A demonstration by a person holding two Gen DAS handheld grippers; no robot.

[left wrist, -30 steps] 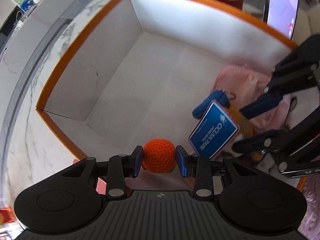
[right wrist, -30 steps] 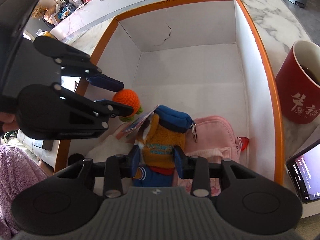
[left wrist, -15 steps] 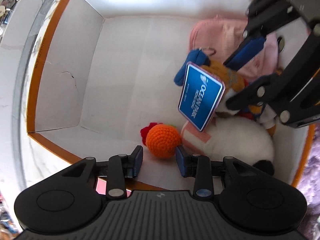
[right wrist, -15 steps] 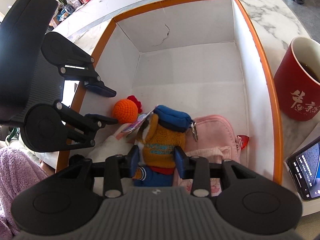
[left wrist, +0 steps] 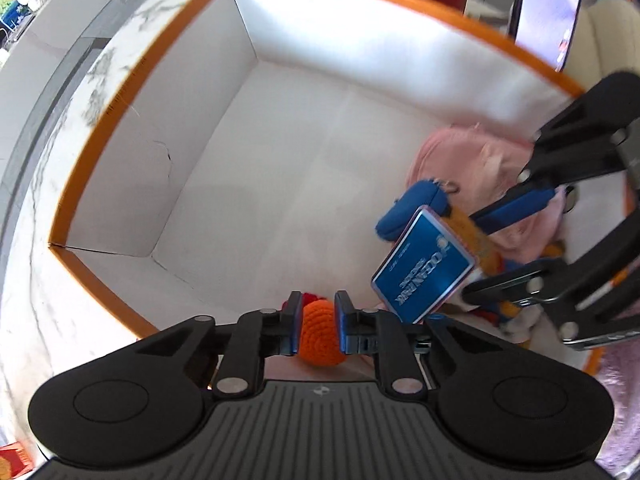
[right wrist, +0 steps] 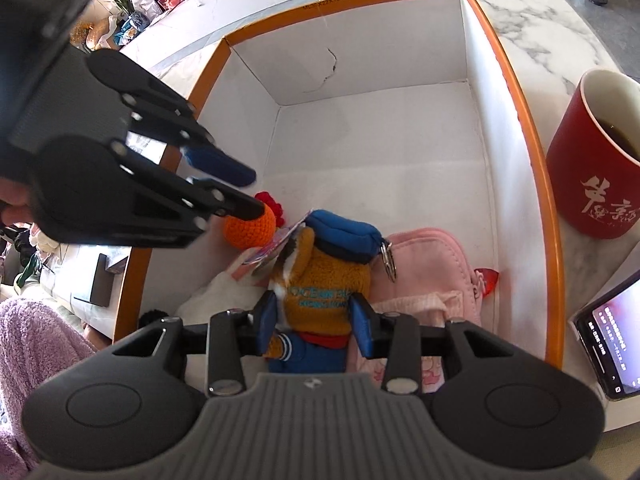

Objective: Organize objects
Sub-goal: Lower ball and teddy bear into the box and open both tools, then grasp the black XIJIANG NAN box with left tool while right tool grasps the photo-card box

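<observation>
**Two toys held inside the orange-rimmed box**

The left tongs [left wrist: 316,328] are closed on the orange crochet ball [left wrist: 320,338] by the near wall of the box [right wrist: 472,128]. The right tongs [right wrist: 314,330] clamp the brown plush doll [right wrist: 320,284] — beside a pink pouch [right wrist: 424,264]. A red mug [right wrist: 592,172] stands on the counter [right wrist: 532,28].

Crocheted orange yarn ball [left wrist: 320,332], fuzzy plush doll [right wrist: 324,292], matt white cardboard box [right wrist: 400,128].
</observation>
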